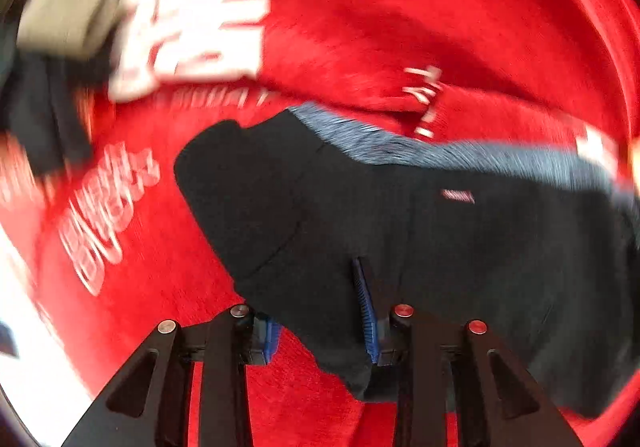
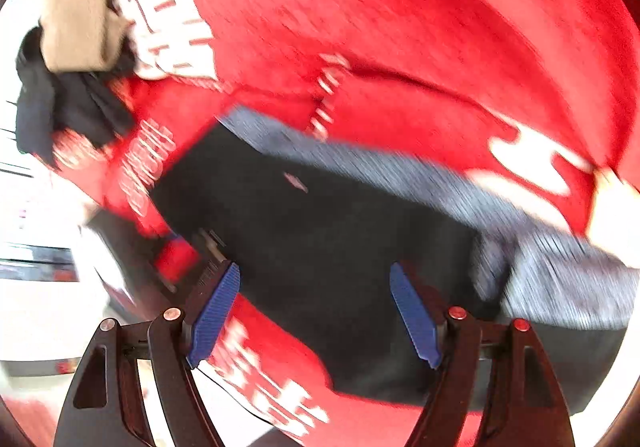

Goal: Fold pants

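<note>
Pants [image 1: 460, 255], black with a grey-blue waistband [image 1: 440, 155], are lying spread on a red cloth [image 1: 380, 15] printed with white lettering. Both views are blurring with motion. In the left wrist view the left gripper [image 1: 320, 327] is reaching low over the cloth with its blue pads apart; the black fabric is filling the gap between them, one pad is pressing against a fold of it, and whether the cloth is actually being pinched cannot be told. In the right wrist view the right gripper [image 2: 316, 315] is hovering with its jaws spread wide, the pants lying directly beyond and between the fingers, the waistband [image 2: 400, 171] running across further off. A tan folded garment [image 2: 78, 27] is sitting on a dark garment [image 2: 60, 107] well apart from the pants, at the cloth's far edge
</note>
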The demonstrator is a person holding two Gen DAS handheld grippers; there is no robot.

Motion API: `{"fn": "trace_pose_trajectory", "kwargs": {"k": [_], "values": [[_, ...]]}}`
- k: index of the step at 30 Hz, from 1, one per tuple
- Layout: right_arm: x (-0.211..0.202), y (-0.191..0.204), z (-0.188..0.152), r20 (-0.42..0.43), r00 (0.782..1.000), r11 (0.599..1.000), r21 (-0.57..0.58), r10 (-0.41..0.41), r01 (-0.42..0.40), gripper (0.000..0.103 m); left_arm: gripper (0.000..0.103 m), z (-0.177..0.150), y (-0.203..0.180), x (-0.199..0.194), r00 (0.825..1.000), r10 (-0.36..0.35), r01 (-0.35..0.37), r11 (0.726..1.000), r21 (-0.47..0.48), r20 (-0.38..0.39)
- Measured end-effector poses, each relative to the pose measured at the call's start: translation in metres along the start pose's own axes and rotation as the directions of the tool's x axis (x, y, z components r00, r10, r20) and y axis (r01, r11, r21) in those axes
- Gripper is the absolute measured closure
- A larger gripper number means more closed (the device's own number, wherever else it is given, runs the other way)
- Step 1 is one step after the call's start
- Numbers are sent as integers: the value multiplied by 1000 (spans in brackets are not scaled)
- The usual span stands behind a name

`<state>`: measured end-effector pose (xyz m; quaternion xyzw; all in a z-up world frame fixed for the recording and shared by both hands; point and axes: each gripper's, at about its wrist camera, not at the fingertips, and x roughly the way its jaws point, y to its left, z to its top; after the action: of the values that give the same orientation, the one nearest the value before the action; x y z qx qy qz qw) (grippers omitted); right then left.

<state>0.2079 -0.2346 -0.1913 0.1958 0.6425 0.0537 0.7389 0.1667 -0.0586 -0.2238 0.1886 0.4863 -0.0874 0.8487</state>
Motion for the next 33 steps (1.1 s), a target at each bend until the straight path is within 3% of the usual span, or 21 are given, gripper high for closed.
{"fn": "trace_pose_trajectory", "kwargs": {"k": [4, 9, 14, 16, 17, 18, 19, 23, 26, 33], "values": [[33, 45, 53, -97, 991, 993, -63, 96, -102, 20, 69, -3, -11, -5, 997, 60, -65, 992, 111, 41], [83, 106, 77, -213, 966, 973, -144, 148, -180, 20, 69, -2, -13, -5, 995, 80, -88, 985, 146, 61], [139, 144, 82, -348, 935, 963, -225, 64, -149, 20, 69, -1, -21, -4, 993, 90, -101, 981, 164, 76], [161, 145, 83, -412, 911, 968, -221, 16, -117, 20, 69, -1, -20, -3, 993, 89, -101, 981, 163, 78], [169, 140, 82, -439, 898, 974, -201, 7, -106, 28, 69, -1, -20, -4, 993, 89, -102, 981, 166, 80], [177, 134, 80, -464, 886, 980, -164, 27, -116, 65, 69, 0, -20, -4, 993, 89, -101, 980, 169, 81], [178, 128, 77, -472, 880, 982, -134, 58, -137, 79, 69, -1, -21, -4, 994, 83, -95, 980, 173, 76], [158, 111, 71, -398, 909, 980, -92, 124, -174, 83, 69, 3, -29, -21, 990, 81, -104, 972, 210, 112], [126, 96, 63, -330, 917, 965, -60, 223, -256, 83, 69, 13, -34, -46, 987, 64, -95, 972, 214, 147], [32, 39, 42, -135, 890, 899, 6, 435, -439, 83, 69, 41, -64, -120, 965, -40, -24, 971, 239, 258]]}}
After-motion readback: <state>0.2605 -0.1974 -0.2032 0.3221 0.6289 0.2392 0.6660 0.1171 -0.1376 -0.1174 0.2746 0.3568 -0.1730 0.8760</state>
